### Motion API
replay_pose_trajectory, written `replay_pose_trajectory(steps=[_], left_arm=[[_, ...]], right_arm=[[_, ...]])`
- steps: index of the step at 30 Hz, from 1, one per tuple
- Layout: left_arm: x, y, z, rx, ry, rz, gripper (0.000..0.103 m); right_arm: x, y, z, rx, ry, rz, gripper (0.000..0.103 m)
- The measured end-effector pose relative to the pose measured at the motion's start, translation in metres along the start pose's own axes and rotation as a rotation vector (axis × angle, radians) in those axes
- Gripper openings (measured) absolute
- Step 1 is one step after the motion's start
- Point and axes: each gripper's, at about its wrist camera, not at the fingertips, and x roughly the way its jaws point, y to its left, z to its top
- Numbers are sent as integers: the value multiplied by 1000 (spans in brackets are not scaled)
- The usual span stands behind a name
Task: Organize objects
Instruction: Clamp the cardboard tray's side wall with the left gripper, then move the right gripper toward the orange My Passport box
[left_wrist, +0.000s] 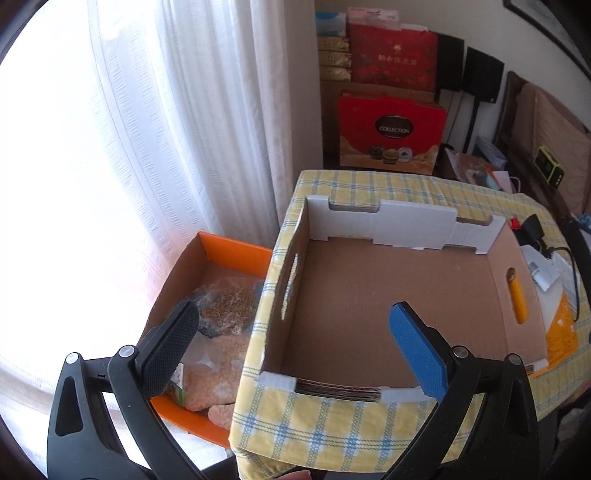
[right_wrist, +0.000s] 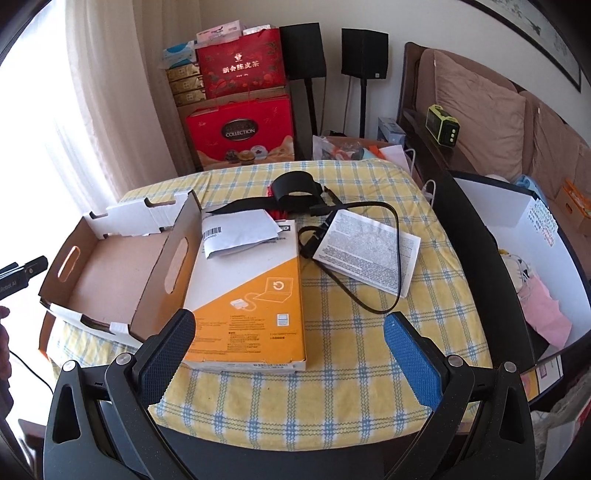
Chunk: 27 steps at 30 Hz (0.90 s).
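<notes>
An empty cardboard tray (left_wrist: 388, 295) (right_wrist: 107, 273) sits at the left of the yellow checked table (right_wrist: 332, 369). Beside it on the right lies a flat orange-and-white box (right_wrist: 255, 306) (left_wrist: 561, 328) with a white label slip (right_wrist: 236, 232) on top. A printed sheet (right_wrist: 369, 251), a black cable (right_wrist: 388, 266) and a black strap (right_wrist: 295, 192) lie further back. My left gripper (left_wrist: 295, 325) hovers open over the tray's near left corner. My right gripper (right_wrist: 290, 332) is open above the table's front edge, near the box. Both hold nothing.
An orange box (left_wrist: 236, 254) holding bags of dried food stands on the floor left of the table by the curtain. Red gift boxes (right_wrist: 240, 129) and speakers are stacked at the back wall. A sofa and a white bin (right_wrist: 517, 221) are on the right.
</notes>
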Motion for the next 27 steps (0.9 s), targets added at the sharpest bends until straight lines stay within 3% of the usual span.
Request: replay_pose_trajectory(steps=[10,12,15,17,19,27], left_arm=[[42,32,1,-56,64,-68,101],[49,34,2,-53,79,-70,95],[60,36,3,-46,105,-68,81],[69,35,3,-37,134,-82,55],[78,32,1,-20,165,-90,39],[82,18,-6,41,159,-150,6]], right_arm=[[15,4,0,4,32,-6,103],[16,5,0,3,36,-2,103],[18,8,1,2,40,3,103],[20,9,0,-1,42,1,103],[21,9,0,-2,45,0,103],[25,10,-2,-3,56,22,103]])
